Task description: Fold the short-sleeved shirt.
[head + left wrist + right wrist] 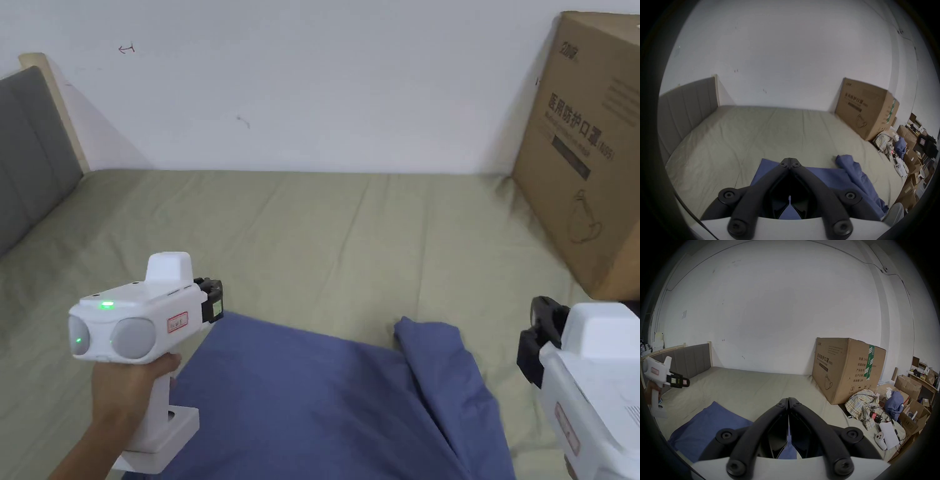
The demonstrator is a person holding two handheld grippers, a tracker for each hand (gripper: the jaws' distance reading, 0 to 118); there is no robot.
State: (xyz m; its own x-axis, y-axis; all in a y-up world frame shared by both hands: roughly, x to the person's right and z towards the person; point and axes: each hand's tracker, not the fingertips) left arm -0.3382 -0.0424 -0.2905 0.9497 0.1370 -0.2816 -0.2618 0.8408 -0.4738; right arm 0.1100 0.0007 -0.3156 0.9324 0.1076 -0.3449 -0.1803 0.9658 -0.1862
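Observation:
A blue short-sleeved shirt [312, 400] lies on the olive bed sheet [325, 237], mostly flat, with a bunched fold [437, 350] rising along its right side. My left gripper [215, 300], in a person's hand, hovers over the shirt's far left corner. In the left gripper view its jaws [790, 160] are pressed together with no cloth between them, the shirt [826, 175] below. My right gripper [537, 340] hangs just right of the bunched fold; its jaws [788, 400] are shut and empty too, above the shirt [713, 423]. The left gripper [686, 383] is in the air there.
A large cardboard box [587, 156] stands on the bed's far right corner. A grey padded headboard [25, 150] borders the left side, a white wall the back. Crumpled clothes [864, 407], a white controller [880, 439] and boxes sit at the right.

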